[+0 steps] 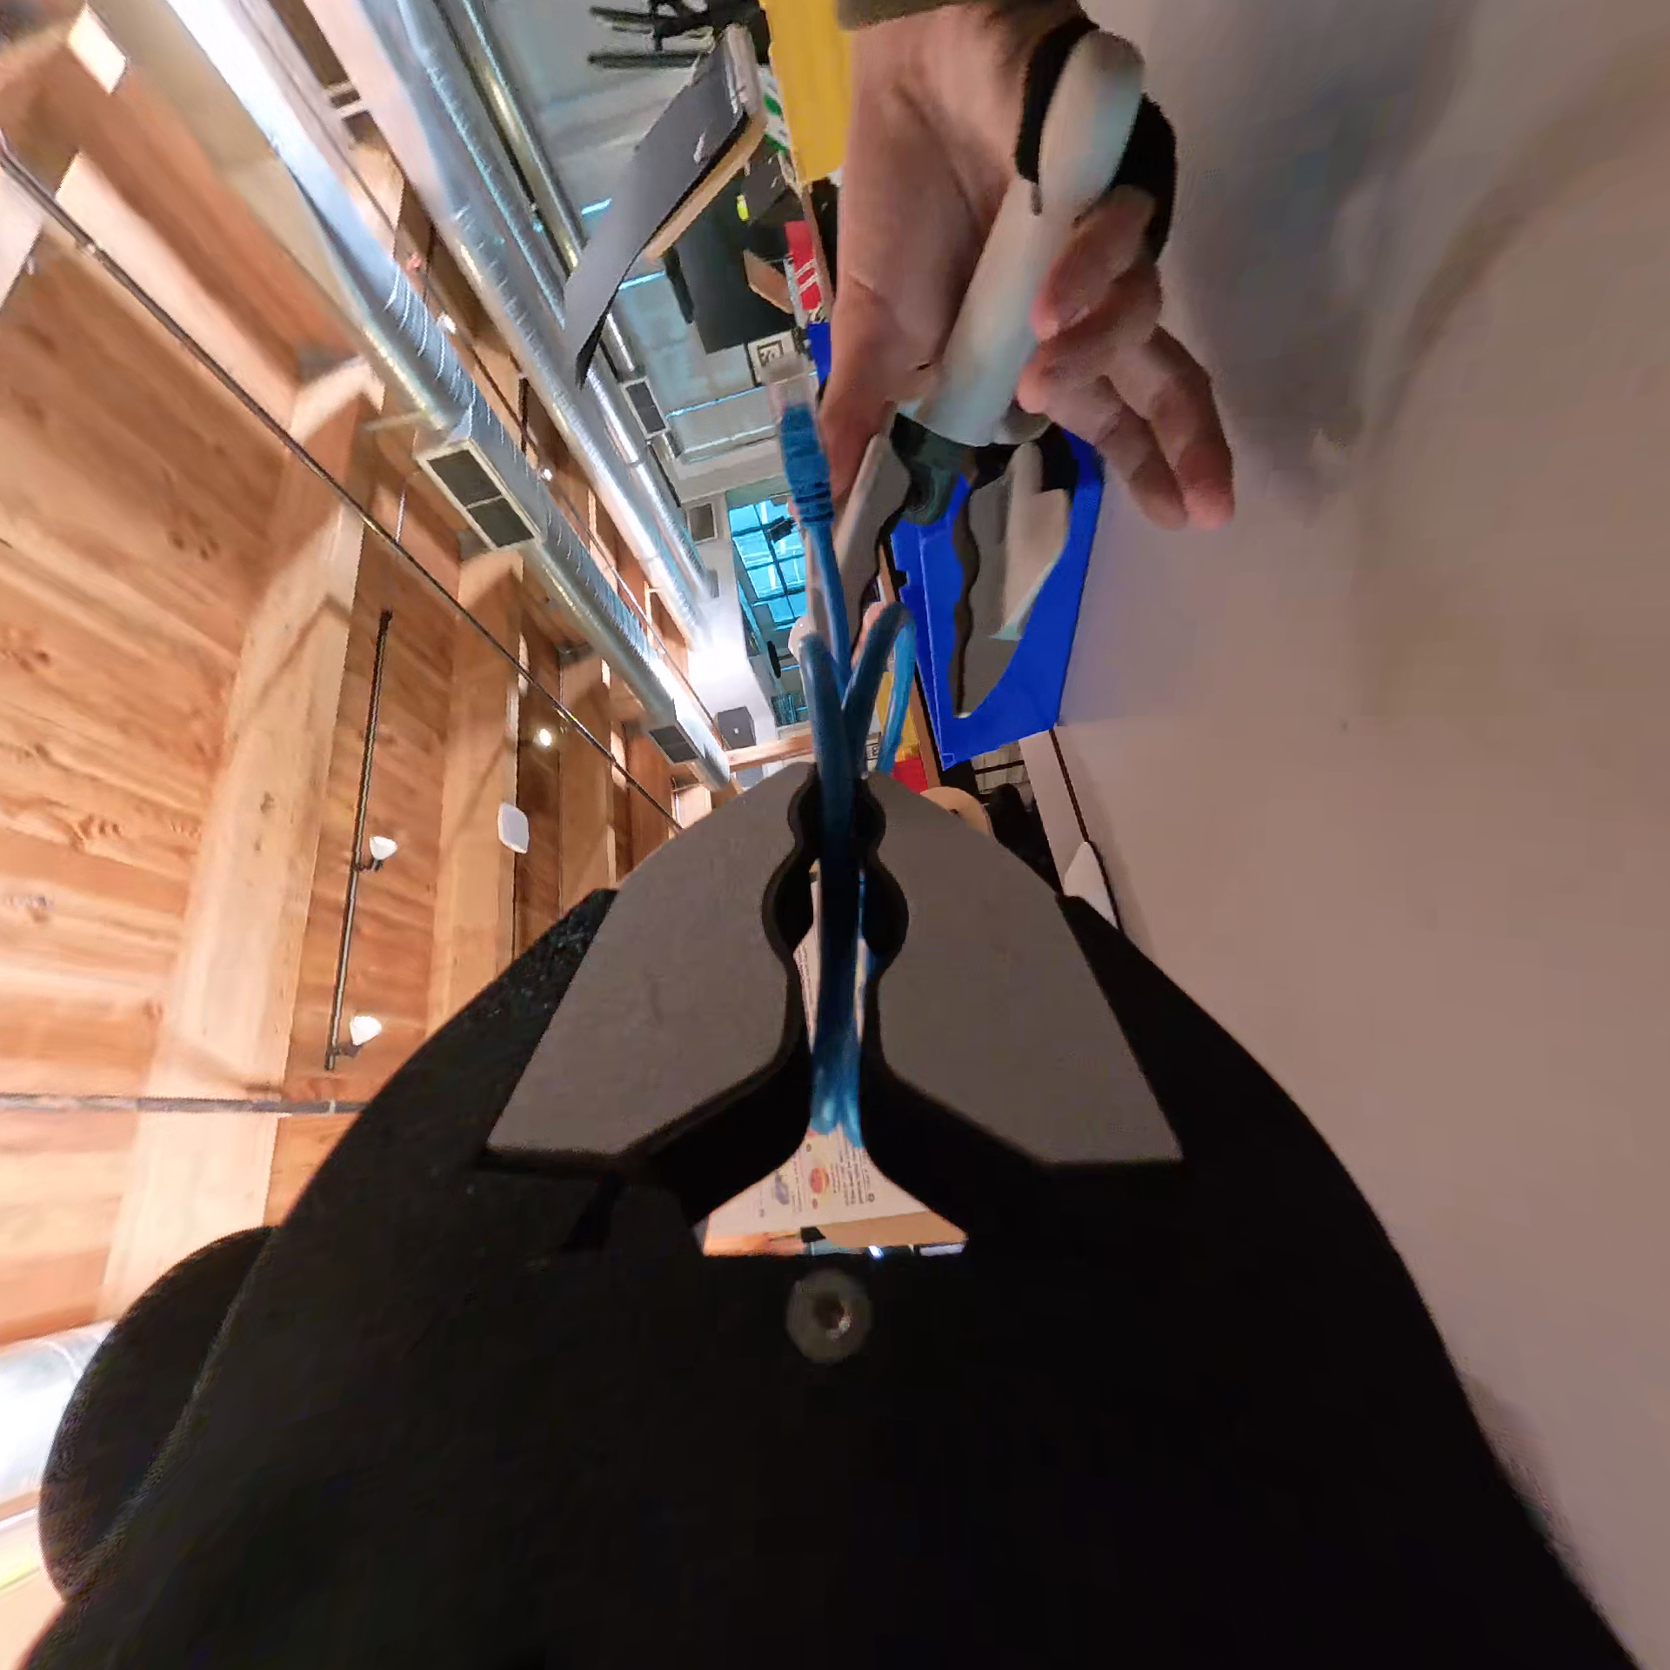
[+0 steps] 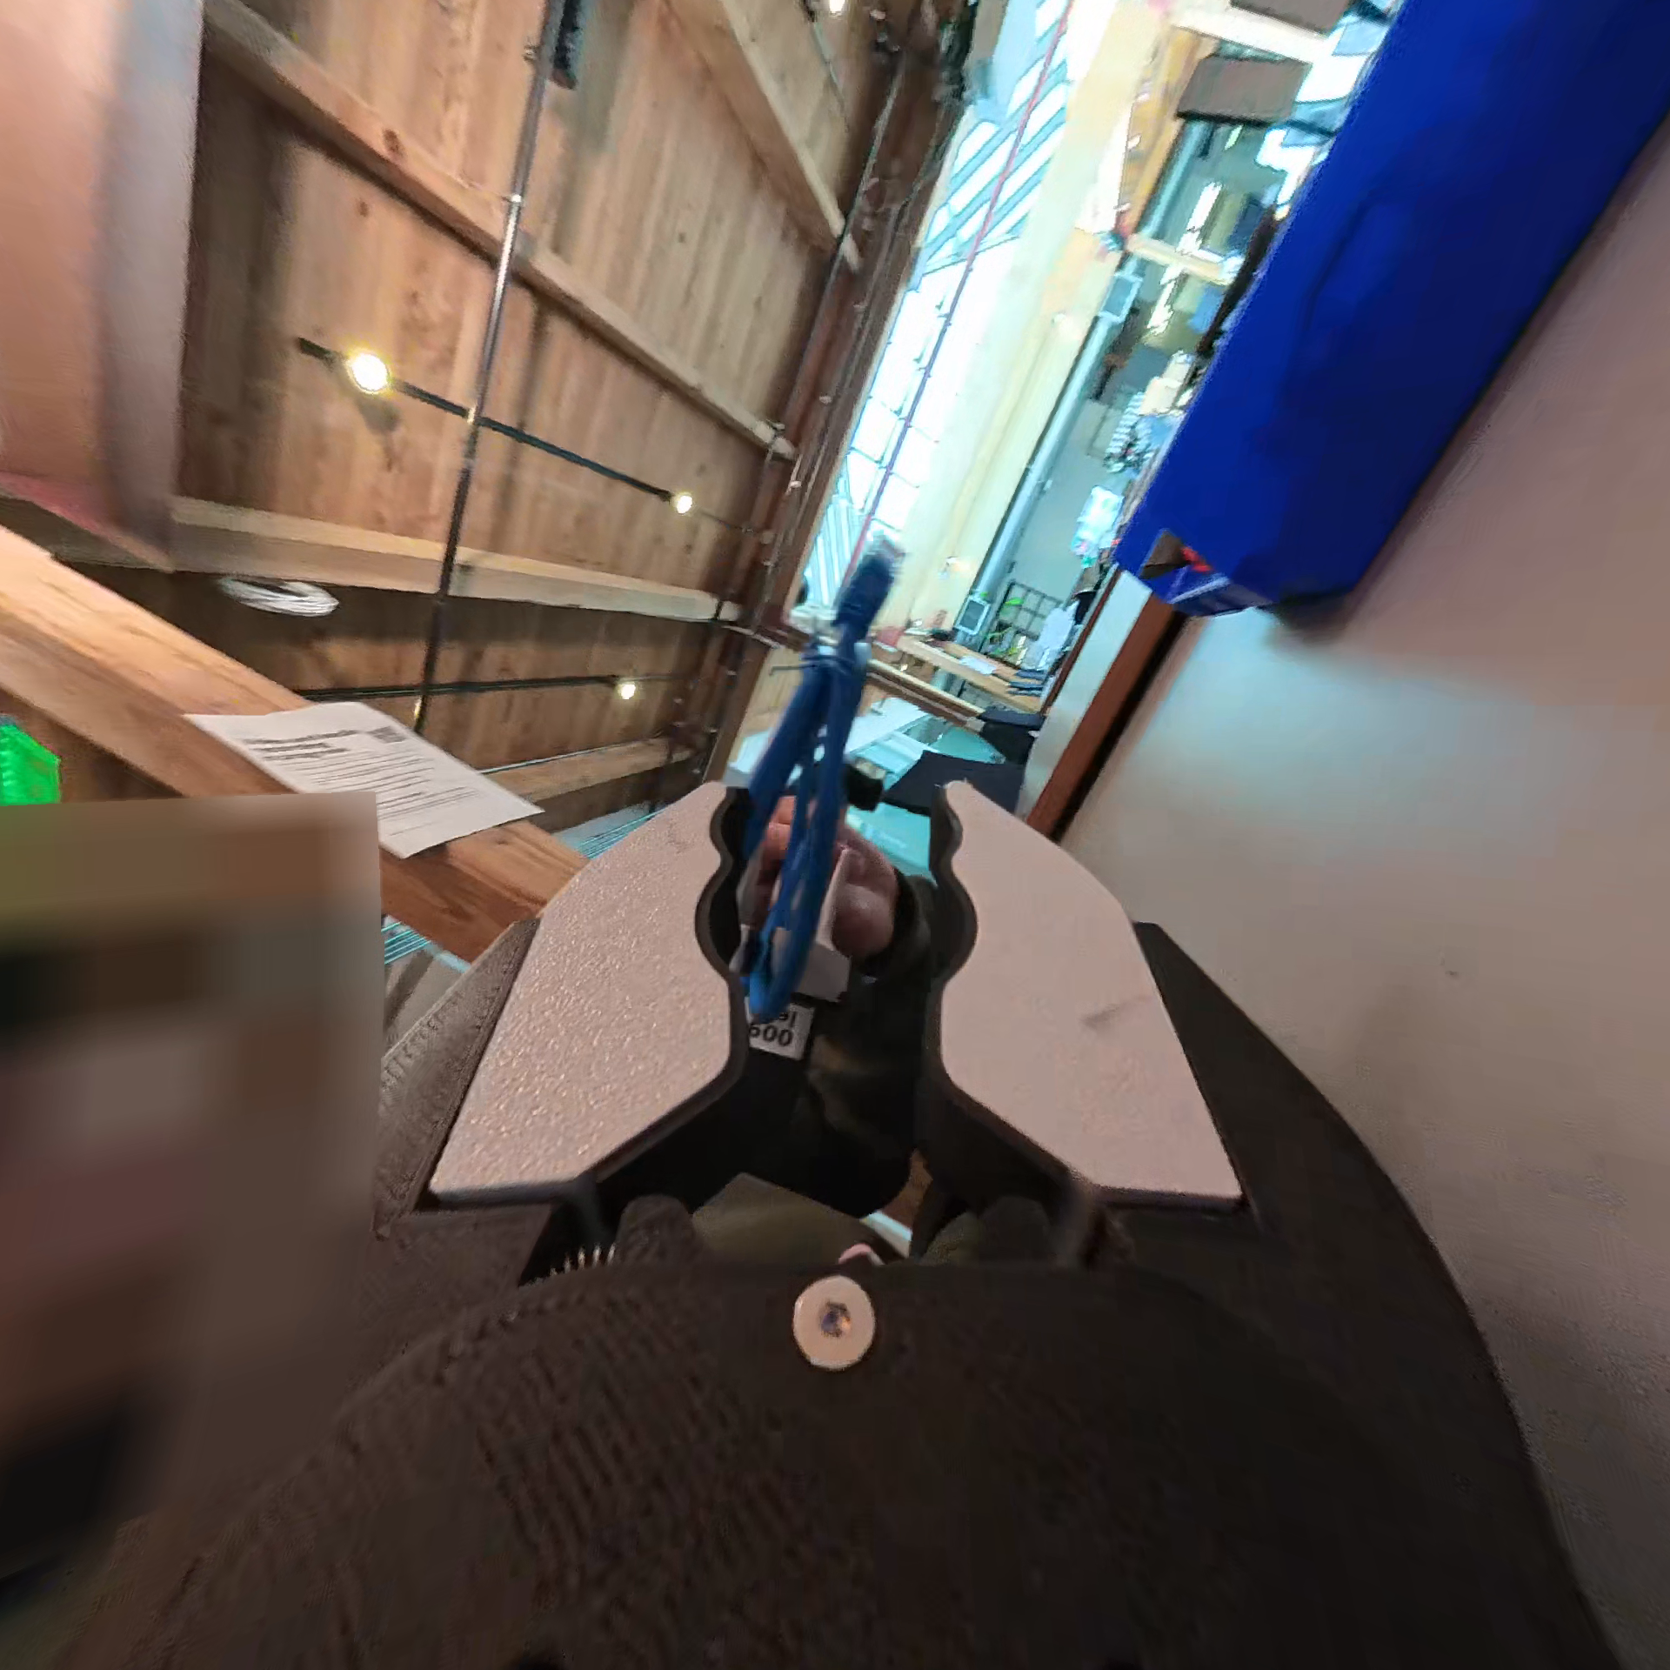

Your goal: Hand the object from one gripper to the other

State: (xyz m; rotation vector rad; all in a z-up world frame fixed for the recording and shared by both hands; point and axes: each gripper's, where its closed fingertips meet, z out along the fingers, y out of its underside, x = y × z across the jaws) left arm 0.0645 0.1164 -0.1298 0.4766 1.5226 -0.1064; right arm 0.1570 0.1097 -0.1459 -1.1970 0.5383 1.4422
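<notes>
A bundled blue network cable (image 1: 833, 687) with a clear plug at its end sticks out between the fingers of my left gripper (image 1: 840, 795), which is shut on it. In the left wrist view a hand (image 1: 931, 235) holds the right gripper's white handle (image 1: 1021, 298) at the upper right, just beyond the cable's plug. In the right wrist view my right gripper (image 2: 836, 813) is open. The blue cable (image 2: 809, 768) stands in the gap between its fingers, closer to the left finger (image 2: 623, 976). The jaws stand apart from it. A hand (image 2: 872, 895) shows behind the cable.
Both views are tilted sideways. A blue bin (image 2: 1355, 316) sits on a white surface (image 2: 1401, 904); it also shows in the left wrist view (image 1: 1003, 651). Wooden beams (image 1: 181, 633), metal ducts (image 1: 470, 298) and a paper sheet (image 2: 379, 768) lie beyond. My hands' fingertips stand some 10 cm from each other.
</notes>
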